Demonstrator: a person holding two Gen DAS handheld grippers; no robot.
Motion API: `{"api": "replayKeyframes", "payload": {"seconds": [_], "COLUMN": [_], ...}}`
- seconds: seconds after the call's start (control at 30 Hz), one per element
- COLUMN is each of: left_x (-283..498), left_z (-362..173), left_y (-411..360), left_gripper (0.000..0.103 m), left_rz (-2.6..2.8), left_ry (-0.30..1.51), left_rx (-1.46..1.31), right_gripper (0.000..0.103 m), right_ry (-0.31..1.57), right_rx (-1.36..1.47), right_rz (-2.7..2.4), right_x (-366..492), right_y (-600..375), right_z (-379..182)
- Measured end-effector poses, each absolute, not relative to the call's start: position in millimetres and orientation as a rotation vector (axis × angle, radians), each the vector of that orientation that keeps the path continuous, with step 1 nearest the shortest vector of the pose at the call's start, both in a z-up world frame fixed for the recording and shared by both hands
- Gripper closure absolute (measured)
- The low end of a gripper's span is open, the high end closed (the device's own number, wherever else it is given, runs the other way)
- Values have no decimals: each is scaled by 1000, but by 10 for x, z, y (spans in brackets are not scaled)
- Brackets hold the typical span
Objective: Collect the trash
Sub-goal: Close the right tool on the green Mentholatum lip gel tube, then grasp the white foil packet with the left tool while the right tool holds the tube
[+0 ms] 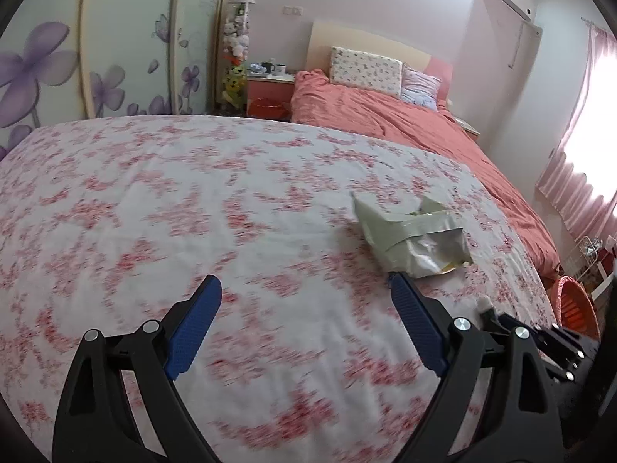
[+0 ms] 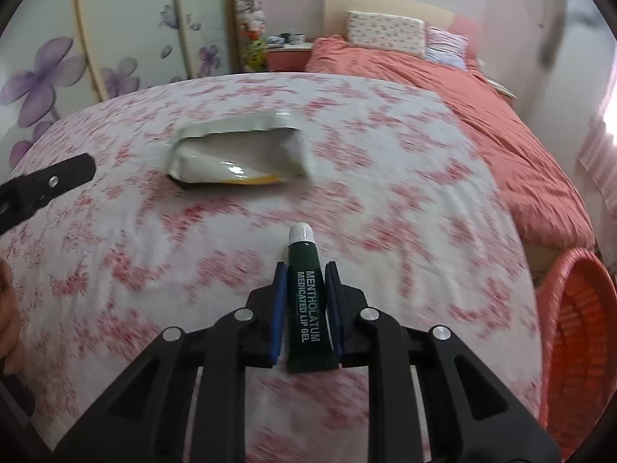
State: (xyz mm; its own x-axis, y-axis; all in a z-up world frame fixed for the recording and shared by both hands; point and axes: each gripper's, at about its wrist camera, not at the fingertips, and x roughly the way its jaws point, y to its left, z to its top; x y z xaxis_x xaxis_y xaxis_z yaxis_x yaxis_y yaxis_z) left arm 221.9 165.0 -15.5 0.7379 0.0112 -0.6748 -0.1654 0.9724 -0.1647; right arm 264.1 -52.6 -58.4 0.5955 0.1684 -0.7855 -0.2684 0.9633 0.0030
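Wrapper (image 2: 239, 154) lies on bedspread (image 2: 115, 231) (basket (image 2: 578, 328) right).

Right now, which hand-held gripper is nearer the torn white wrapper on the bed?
Left. The left hand-held gripper hangs open just short of the wrapper; the right hand-held gripper, shut on the lip gel tube, sits farther back.
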Motion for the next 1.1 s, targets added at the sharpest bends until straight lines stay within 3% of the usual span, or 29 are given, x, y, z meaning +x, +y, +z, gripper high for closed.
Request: {"api": "replayKeyframes", "payload": {"seconds": [0.4,0.7,0.87,1.1], "left_x": [2774,3332,3317,2913], "left_z": [-67,-193,-370,-351], "left_y": [1198,1389,1483,1335], "left_gripper": [12,13,29,33], "left_rz": [71,183,134,-2], "left_ry": [704,780,872,878], "left_rx": [-116,-38,-78,-94], "right_gripper": [83,83,83,83], "right_ry": [898,902,899,888], "right_rx": [-59,-43,-40,-37], "right_rz": [217,207,208,208], "right_x": [2569,2558,2526,2451], "right_y": [-908,-1018,-1011,-1018], "right_z": [-593,-594,-582,-538]}}
